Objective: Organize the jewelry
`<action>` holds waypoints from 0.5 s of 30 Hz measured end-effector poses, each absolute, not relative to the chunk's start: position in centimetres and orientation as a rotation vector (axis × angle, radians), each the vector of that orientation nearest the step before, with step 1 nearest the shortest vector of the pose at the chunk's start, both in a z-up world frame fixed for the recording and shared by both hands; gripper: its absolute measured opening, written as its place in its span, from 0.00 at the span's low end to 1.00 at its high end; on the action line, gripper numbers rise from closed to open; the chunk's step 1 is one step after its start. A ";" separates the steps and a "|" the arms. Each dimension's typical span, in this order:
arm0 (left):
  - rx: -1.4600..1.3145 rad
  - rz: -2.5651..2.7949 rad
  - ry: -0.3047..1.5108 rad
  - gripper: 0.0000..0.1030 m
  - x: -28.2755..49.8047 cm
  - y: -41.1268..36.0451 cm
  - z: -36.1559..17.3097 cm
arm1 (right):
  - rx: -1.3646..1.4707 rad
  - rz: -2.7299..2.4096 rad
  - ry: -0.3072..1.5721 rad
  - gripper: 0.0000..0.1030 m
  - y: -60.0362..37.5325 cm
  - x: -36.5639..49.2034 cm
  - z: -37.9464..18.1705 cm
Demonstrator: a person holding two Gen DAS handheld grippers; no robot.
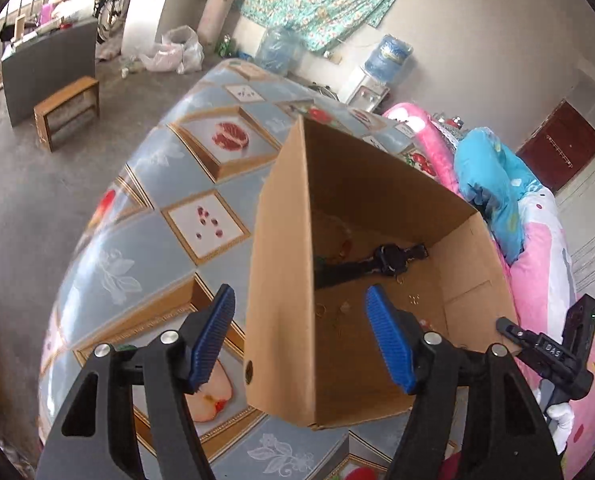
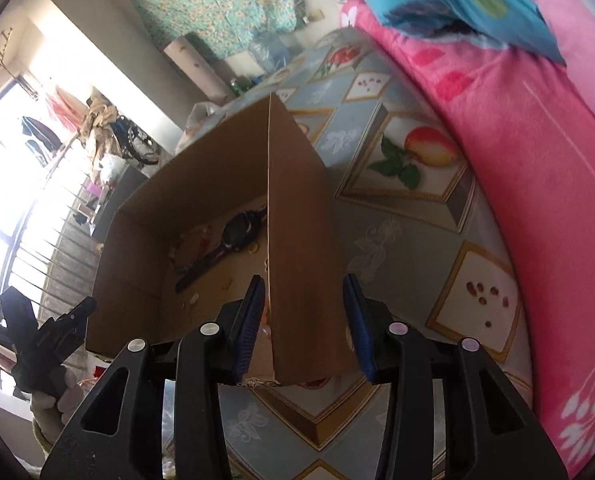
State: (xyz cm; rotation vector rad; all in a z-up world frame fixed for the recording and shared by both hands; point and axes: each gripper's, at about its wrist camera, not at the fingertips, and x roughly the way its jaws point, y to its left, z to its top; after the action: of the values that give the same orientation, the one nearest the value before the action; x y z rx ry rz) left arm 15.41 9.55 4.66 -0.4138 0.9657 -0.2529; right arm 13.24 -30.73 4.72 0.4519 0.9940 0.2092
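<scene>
A table under a glossy blue oilcloth printed with framed fruit pictures (image 1: 201,168) is filling the middle of both views, with a pink patterned blanket (image 2: 537,184) lying along the right edge of the right wrist view. An open brown cardboard box (image 1: 281,280) is standing on the oilcloth at the centre of each frame, presumably serving as the collecting place for the jewelry.

On its floor, centre right in the left wrist view, a black wristwatch with a long strap (image 1: 389,258) is lying flat among several small gold-coloured rings and earrings (image 1: 413,299), apparently loose; the blur is making their exact number hard to tell.

The left gripper (image 1: 299,338), at the bottom of its frame, is straddling the box's near corner with blue ribbed pads spread wide, pinching nothing. The right gripper (image 2: 303,326), bottom centre, is straddling the opposite wall, its jaws apart and not visibly pressing the cardboard.

A tag on the other gripper, lower right of the left wrist view, seems to read "DAS".
</scene>
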 end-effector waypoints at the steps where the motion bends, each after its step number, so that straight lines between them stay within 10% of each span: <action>1: -0.432 -0.276 0.988 0.64 15.5 9.3 4.2 | 0.462 0.218 1.019 0.25 -30.5 13.4 4.1; 15: -0.398 -0.285 0.986 0.66 12.5 7.4 4.7 | 0.439 0.195 1.033 0.23 -30.0 11.6 4.6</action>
State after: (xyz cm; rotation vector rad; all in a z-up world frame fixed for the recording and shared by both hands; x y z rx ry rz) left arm 12.46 7.40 4.68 -0.3985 0.9860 -0.2851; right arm 11.63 -30.00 4.59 0.4392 1.0328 0.1948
